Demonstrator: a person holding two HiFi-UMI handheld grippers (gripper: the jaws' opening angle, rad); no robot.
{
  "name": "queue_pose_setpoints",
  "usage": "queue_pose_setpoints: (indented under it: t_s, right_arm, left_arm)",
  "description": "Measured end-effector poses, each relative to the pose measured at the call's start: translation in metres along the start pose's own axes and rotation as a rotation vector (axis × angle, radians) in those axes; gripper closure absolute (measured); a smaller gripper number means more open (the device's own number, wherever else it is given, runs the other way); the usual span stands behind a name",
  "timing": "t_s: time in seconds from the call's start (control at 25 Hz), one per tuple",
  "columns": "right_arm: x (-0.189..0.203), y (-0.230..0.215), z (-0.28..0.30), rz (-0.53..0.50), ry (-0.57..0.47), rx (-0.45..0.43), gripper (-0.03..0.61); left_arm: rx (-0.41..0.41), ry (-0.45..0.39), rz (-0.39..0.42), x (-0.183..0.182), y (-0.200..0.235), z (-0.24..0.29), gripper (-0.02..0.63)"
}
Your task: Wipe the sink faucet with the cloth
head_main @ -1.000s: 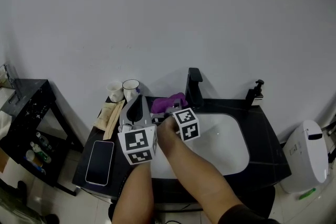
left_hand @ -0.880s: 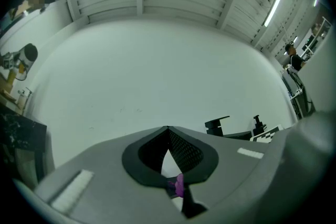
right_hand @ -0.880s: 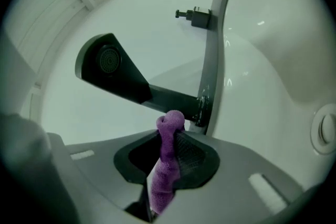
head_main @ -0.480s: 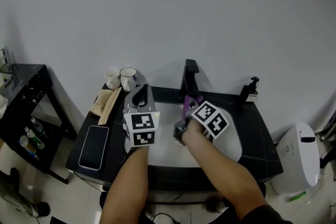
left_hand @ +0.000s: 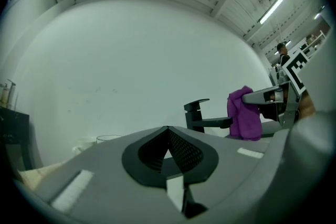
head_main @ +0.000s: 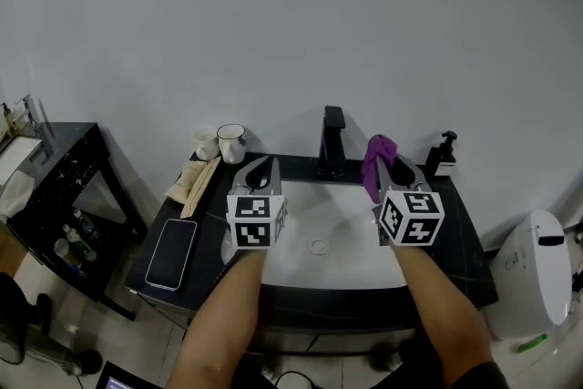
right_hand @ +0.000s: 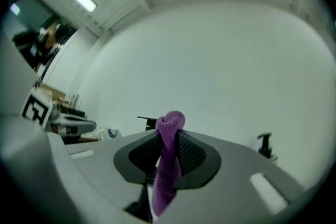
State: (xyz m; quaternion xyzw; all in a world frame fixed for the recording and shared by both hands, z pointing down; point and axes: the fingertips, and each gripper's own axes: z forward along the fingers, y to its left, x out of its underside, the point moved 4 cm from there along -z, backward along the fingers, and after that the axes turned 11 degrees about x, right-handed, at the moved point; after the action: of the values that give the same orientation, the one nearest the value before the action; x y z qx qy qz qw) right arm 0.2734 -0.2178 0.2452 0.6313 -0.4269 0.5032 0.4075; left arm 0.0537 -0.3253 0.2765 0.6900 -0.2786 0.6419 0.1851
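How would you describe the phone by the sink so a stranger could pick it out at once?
Start at the white sink basin set in the black counter. On the counter's left end, nearer the person than the cups, lies the phone. It is the only flat, dark rectangle there; the beige bundle behind it is pale.

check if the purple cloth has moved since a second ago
Yes. The purple cloth was left of the faucet; now it is right of it, clamped in the right hand-held gripper.

readable text: none | brands, numbers, signs: none | mug [head_main: 230, 144] print: too small to read
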Motion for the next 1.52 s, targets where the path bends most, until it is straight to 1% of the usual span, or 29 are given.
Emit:
queue_pose_setpoints:
  t_s: [0.04, 0.08, 0.16, 0.2, 0.28, 0.36, 0.44, 0.52, 0.64, 0.72, 0.96, 1.32, 1.52]
  right_arm:
    - [-0.003, -0.003, -0.005, -0.080, -0.051, 0.002, 0.523]
    - [-0.003, -0.004, -0.009, -0.133, -0.085, -0.003, 0.523]
    - [0.006, -0.005, -0.015, -0.172, -0.092, -0.023, 0.523]
    - [0.012, -0.006, -0.015, -0.171, -0.077, -0.029, 0.522]
    - [0.024, -0.010, -0.014, -0.138, -0.039, -0.043, 0.511]
    - [0.036, -0.013, -0.013, -0.097, 0.009, -0.069, 0.511]
    - [0.042, -0.016, -0.012, -0.083, 0.036, -0.085, 0.511]
    - [0.041, -0.019, -0.011, -0.070, 0.030, -0.082, 0.511]
    - [0.037, -0.020, -0.011, -0.038, 0.024, -0.075, 0.511]
    - [0.035, -0.019, -0.011, -0.040, 0.018, -0.072, 0.511]
    - [0.029, -0.016, -0.015, -0.035, 0.006, -0.073, 0.512]
    - [0.032, -0.024, -0.012, 0.001, 0.033, -0.038, 0.520]
    - [0.030, -0.020, -0.013, -0.012, 0.016, -0.050, 0.520]
  left_arm:
    - [0.007, 0.001, -0.014, 0.000, -0.002, 0.001, 0.597]
    - [0.011, -0.002, -0.032, -0.001, -0.003, 0.001, 0.597]
    - [0.010, -0.015, -0.065, -0.003, -0.005, -0.002, 0.597]
    - [0.006, -0.017, -0.071, -0.003, -0.006, -0.003, 0.597]
    - [-0.002, -0.010, -0.058, -0.003, -0.009, -0.003, 0.597]
    - [0.001, 0.010, -0.028, 0.001, -0.014, 0.000, 0.597]
    - [0.017, 0.019, 0.003, 0.003, -0.020, 0.004, 0.597]
    - [0.036, 0.013, 0.019, 0.002, -0.023, 0.006, 0.597]
    - [0.050, -0.004, -0.012, 0.002, -0.022, 0.008, 0.597]
    - [0.039, -0.012, -0.034, 0.001, -0.019, 0.006, 0.597]
    - [0.010, -0.007, -0.038, 0.001, -0.016, 0.004, 0.597]
    - [0.016, 0.009, -0.006, 0.002, -0.019, 0.007, 0.597]
    - [0.015, 0.010, -0.002, 0.002, -0.019, 0.006, 0.597]
